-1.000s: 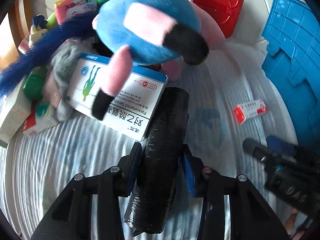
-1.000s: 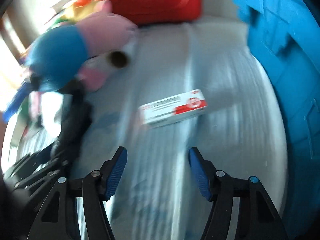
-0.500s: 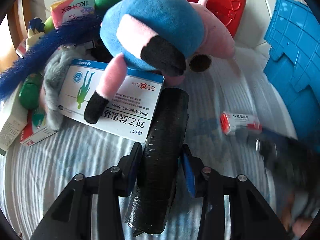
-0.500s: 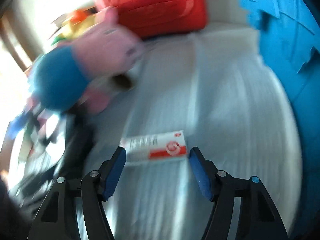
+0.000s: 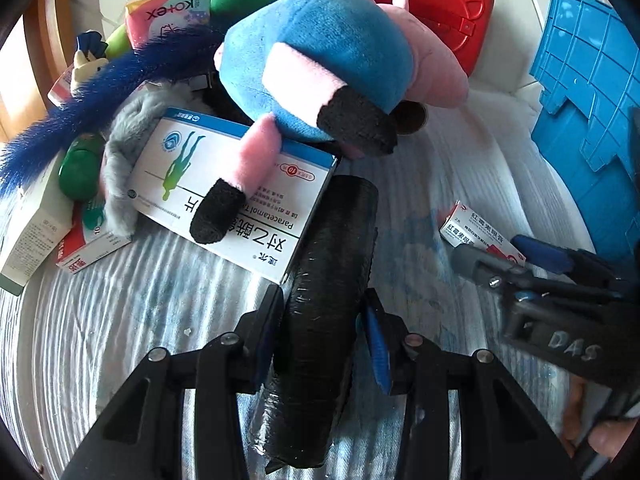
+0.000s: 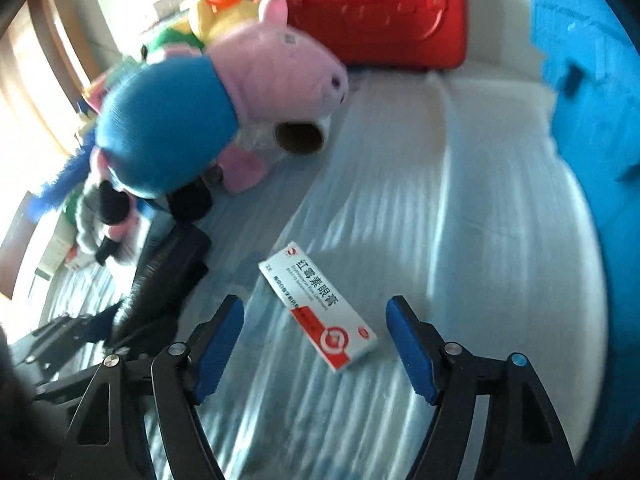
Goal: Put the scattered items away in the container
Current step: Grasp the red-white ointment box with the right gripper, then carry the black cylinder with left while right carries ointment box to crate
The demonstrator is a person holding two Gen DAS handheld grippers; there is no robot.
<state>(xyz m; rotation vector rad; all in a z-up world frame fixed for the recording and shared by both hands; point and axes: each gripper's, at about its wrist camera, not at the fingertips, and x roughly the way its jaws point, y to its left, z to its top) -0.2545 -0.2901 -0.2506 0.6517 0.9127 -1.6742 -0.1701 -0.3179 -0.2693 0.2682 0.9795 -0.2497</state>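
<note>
Since a second ago the right gripper (image 6: 316, 344) has come in over the small red-and-white medicine box (image 6: 318, 306), which earlier lay well ahead of its fingers and now sits partly between them. The box has also turned in that view, from lying crosswise to running diagonally, its red end nearest the right-hand blue pad. The jaws are opening, standing wide on both sides of the box, and neither pad touches it.

The left gripper (image 5: 324, 340) has hardly shifted. Its fingers are pressed in on a black roll (image 5: 324, 300), pinching it around the lower half; the roll's far end points up toward the large Paracetamol box (image 5: 236, 196) and touches that box's near corner.

Taking the small medicine box as the landmark: it lies flat on the pale striped bedding (image 6: 460, 220). The blue container (image 6: 592, 120) stands to its right, well apart. The plush pig (image 6: 224, 96) in a blue dress lies beyond it to the left, with a cardboard tube (image 6: 300, 134) under the snout. The red case (image 6: 372, 12) is far beyond the box, at the back. In the left wrist view, the same box (image 5: 476, 232) lies right of the black roll, with the right gripper (image 5: 516, 252) just beside it.
</note>
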